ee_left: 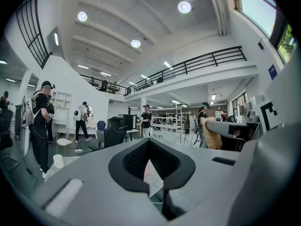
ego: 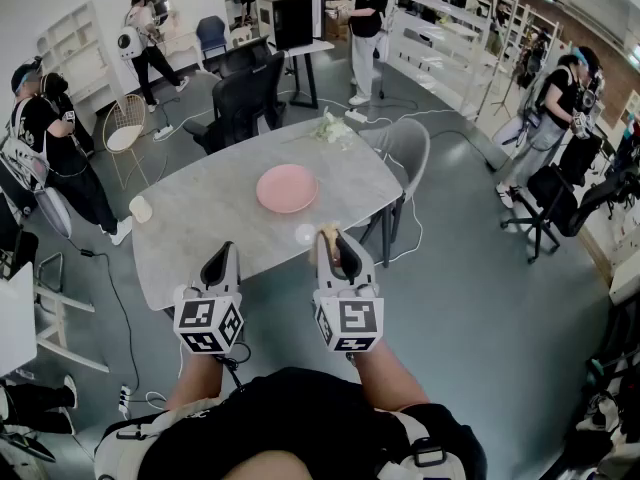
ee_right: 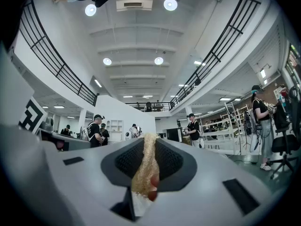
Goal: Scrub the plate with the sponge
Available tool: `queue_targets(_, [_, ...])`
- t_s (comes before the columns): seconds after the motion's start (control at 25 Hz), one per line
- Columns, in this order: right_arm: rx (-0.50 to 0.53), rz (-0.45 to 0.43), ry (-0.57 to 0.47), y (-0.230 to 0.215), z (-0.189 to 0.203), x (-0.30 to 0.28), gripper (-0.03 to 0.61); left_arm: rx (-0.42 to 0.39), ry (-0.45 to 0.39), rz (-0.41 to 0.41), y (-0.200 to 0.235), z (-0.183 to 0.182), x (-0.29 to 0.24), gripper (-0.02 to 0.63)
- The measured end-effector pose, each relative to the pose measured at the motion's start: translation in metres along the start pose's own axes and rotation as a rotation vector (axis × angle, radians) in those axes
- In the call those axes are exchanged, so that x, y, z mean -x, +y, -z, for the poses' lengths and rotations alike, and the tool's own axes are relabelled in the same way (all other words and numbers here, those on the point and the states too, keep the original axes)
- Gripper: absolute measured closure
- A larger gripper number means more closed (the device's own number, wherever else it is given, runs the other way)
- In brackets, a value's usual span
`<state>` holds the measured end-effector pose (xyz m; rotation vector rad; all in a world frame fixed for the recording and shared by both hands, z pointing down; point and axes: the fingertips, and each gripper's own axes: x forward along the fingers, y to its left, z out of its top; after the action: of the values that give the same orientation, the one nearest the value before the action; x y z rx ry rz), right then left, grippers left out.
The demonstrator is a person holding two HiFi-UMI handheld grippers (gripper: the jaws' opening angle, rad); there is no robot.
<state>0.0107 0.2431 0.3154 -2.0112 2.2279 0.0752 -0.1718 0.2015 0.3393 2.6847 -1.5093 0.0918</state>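
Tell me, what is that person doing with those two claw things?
A person holds a claw in each hand, in front of a grey table. The right claw is clamped on a tan sponge. The left claw is shut and holds nothing. A pink plate lies on the table, and neither claw touches it, so the scrubbing has not started.

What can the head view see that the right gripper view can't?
Only the head view shows the pink plate on the grey table, with a white cup near its edge. Only the right gripper view shows the ceiling lights and the balcony railing. Both show the right gripper shut on the tan sponge, and people standing around the room.
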Motion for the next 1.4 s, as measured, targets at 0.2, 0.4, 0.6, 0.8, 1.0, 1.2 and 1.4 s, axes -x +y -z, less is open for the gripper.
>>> queue_targets(0.2, [0.015,-0.012,0.007,0.009,0.0,0.002,0.5,-0.013,-0.001,0.014,-0.001,-0.002,0.003,0.611])
queue_targets(0.4, [-0.001,-0.007,-0.005,0.015,-0.002,0.001,0.499,-0.026,-0.003,0.033,0.002,-0.005,0.003,0.611])
queue_targets(0.6, [0.013,0.003,-0.022,0.025,-0.005,-0.004,0.499,-0.037,0.007,0.056,0.012,-0.001,0.0,0.611])
queue_targets(0.8, [0.005,0.014,-0.031,0.037,-0.002,-0.006,0.499,-0.033,0.002,0.083,0.023,0.004,0.004,0.611])
queue_targets(1.0, [-0.006,0.05,-0.039,0.043,0.006,-0.009,0.499,-0.018,-0.022,0.102,0.031,0.006,0.005,0.611])
queue_targets(1.2, [0.005,0.074,-0.036,0.033,0.009,-0.017,0.499,0.003,-0.009,0.107,0.034,0.019,-0.008,0.611])
queue_targets(1.4, [-0.016,0.084,-0.03,0.004,0.025,-0.045,0.499,0.006,0.001,0.094,0.036,0.028,-0.044,0.611])
